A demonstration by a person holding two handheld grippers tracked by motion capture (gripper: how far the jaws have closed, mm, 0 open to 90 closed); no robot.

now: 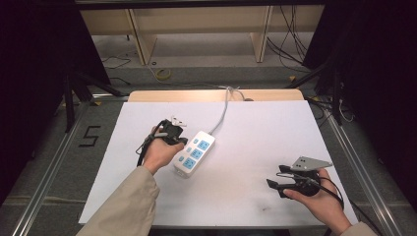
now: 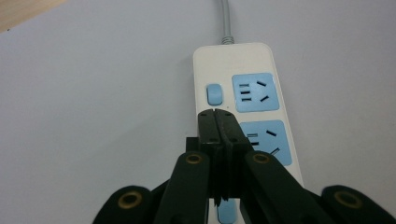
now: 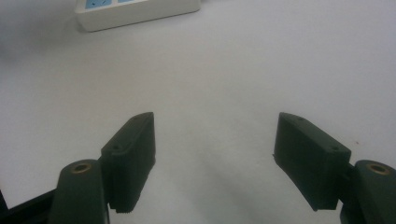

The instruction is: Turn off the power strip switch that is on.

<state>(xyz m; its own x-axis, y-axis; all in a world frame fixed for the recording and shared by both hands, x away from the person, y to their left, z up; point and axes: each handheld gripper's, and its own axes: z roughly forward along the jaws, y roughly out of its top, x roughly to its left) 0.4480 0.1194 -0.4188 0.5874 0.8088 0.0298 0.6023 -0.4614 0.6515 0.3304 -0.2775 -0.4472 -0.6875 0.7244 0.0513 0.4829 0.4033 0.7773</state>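
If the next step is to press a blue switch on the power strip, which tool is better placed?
Probably the left. The left tool is shut and poised over the power strip, its tip just below a blue switch. The right tool is open, over bare table, well away from the strip.

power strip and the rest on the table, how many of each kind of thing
Power strip: 1
Grippers: 2, the left gripper shut over the strip and the right gripper open above the white sheet
White sheet: 1
Total: 4
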